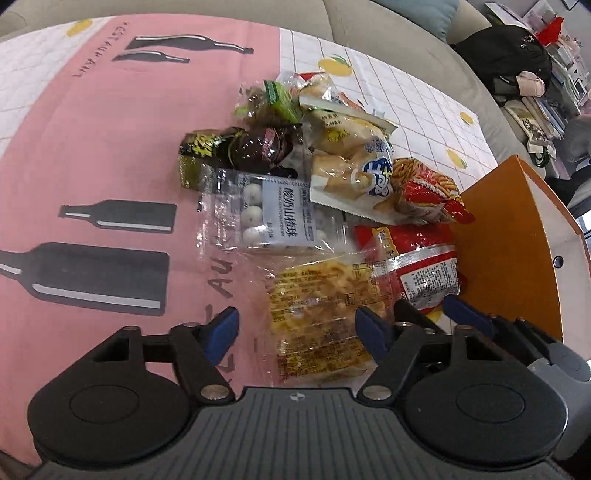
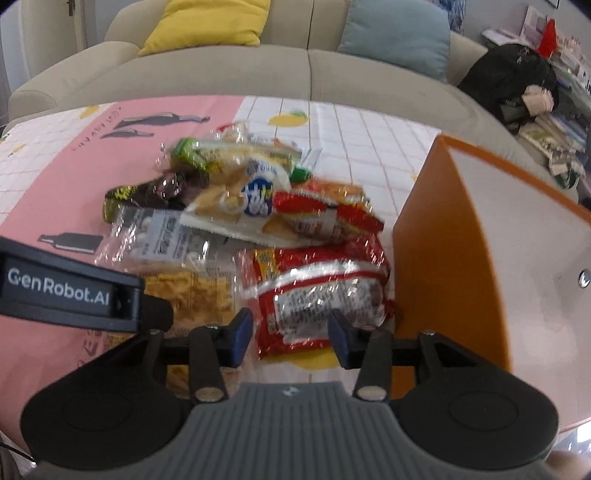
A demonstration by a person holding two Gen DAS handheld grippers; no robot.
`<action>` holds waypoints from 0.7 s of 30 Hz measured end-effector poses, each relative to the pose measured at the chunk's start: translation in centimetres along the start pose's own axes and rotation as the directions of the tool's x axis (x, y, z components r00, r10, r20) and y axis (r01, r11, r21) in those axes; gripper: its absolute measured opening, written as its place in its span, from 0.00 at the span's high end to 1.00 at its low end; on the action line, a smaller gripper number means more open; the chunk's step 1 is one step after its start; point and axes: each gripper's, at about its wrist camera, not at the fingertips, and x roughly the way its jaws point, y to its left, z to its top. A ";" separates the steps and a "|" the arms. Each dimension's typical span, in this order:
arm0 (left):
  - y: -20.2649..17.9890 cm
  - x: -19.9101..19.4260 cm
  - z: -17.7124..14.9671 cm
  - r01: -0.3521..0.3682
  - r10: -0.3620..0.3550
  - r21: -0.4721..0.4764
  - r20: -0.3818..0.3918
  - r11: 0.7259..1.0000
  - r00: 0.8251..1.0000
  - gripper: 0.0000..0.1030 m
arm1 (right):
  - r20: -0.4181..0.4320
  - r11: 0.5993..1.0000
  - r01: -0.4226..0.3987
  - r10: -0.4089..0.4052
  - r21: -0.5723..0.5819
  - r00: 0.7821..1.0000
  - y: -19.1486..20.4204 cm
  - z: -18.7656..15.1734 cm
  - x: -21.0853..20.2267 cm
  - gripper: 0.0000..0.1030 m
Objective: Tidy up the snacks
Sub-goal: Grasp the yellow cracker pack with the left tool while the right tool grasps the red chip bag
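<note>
Low in the frame, the left gripper (image 1: pixel 295 332) straddles, jaws apart, a light, crinkly clear packet of yellow crisps (image 1: pixel 314 317). The right gripper (image 2: pixel 290 338), half-open, brackets a slippery red foil bag (image 2: pixel 321 295); I'd pinch its near seam.

At the top of my right view I see a beige fabric sofa (image 2: pixel 314 70) bearing a yellow cushion (image 2: pixel 210 22) and a pale blue cushion (image 2: pixel 395 35).

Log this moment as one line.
left gripper: open over yellow pack | right gripper: open at red pack | orange box: beside pile
</note>
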 end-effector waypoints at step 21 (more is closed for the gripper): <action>1.5 -1.9 0.7 -0.052 0.053 -0.017 0.070 0.999 0.996 0.94 | -0.039 0.989 -0.079 0.085 0.126 0.996 0.1 -0.4 1.0 1.00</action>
